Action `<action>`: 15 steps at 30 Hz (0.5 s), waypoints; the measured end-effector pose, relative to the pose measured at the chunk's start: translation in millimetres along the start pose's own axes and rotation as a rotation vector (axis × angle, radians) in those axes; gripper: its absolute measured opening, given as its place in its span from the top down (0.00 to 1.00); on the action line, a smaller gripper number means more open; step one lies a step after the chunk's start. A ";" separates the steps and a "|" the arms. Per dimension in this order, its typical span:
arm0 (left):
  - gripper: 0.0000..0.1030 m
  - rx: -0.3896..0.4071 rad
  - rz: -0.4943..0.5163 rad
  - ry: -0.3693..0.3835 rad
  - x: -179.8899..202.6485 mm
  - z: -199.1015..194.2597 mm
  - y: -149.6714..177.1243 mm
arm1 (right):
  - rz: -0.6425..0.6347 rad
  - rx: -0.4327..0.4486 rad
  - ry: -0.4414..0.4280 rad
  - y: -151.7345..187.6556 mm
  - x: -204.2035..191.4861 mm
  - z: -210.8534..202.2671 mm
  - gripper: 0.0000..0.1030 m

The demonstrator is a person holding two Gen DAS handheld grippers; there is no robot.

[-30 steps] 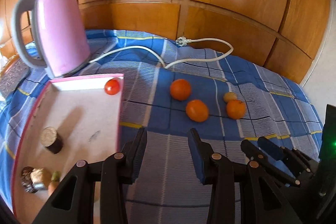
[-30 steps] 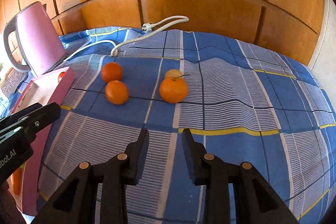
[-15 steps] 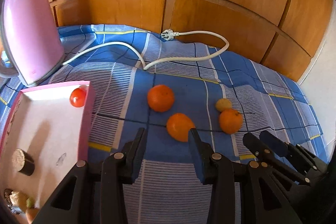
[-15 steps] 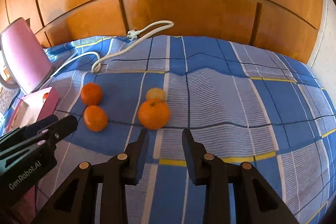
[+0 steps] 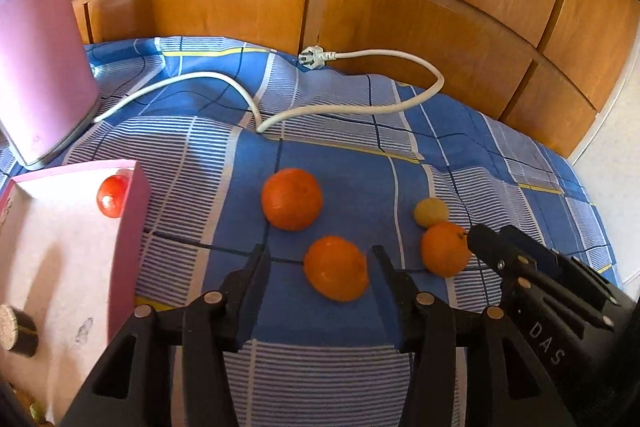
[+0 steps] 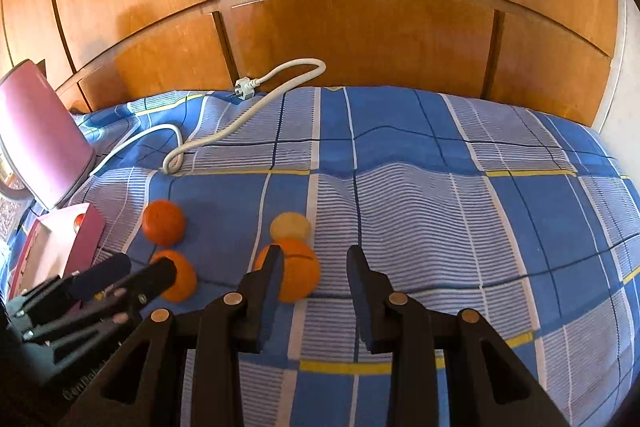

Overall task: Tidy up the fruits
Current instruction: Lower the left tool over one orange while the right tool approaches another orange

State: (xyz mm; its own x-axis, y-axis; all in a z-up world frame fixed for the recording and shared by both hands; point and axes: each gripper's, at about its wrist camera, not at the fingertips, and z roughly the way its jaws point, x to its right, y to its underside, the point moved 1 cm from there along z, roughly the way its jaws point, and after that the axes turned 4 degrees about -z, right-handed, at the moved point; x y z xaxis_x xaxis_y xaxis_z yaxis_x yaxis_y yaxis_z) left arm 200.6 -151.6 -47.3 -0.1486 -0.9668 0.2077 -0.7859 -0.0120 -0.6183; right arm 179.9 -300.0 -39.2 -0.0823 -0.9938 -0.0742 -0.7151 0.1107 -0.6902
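On a bed with a blue checked cover (image 5: 192,155), 3 oranges and a small yellow fruit (image 5: 430,211) lie loose beside a pink tray (image 5: 128,227) holding a tomato (image 5: 110,201). The left tongs (image 5: 318,259), jaws just widened and released, frame the nearest orange (image 5: 336,267) without touching it. The right tongs (image 6: 314,259) stand slightly apart, empty, beside another orange (image 6: 298,275).
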 end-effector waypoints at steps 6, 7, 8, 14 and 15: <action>0.52 -0.001 -0.005 0.026 1.6 8.4 -1.8 | 0.024 -0.018 -0.035 -8.0 -1.2 14.5 0.68; 0.52 -0.004 -0.016 0.035 0.4 9.7 -2.2 | 0.033 -0.024 -0.041 -9.1 -0.5 17.7 0.68; 0.52 -0.008 -0.029 0.044 -1.4 11.0 -2.6 | 0.042 -0.031 -0.050 -9.9 -0.1 20.8 0.68; 0.50 -0.003 -0.060 0.070 -6.0 14.7 -5.2 | 0.060 -0.065 -0.067 -14.7 -1.1 37.4 0.68; 0.50 -0.003 -0.063 0.076 -6.9 15.0 -5.0 | 0.067 -0.069 -0.073 -15.0 -0.7 40.2 0.68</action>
State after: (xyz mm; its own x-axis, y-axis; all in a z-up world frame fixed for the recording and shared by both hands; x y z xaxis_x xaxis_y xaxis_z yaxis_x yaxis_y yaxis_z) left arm 214.6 -148.7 -57.0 -0.1439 -0.9420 0.3032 -0.7970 -0.0713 -0.5998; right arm 218.6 -301.1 -57.8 -0.0822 -0.9815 -0.1727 -0.7562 0.1742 -0.6307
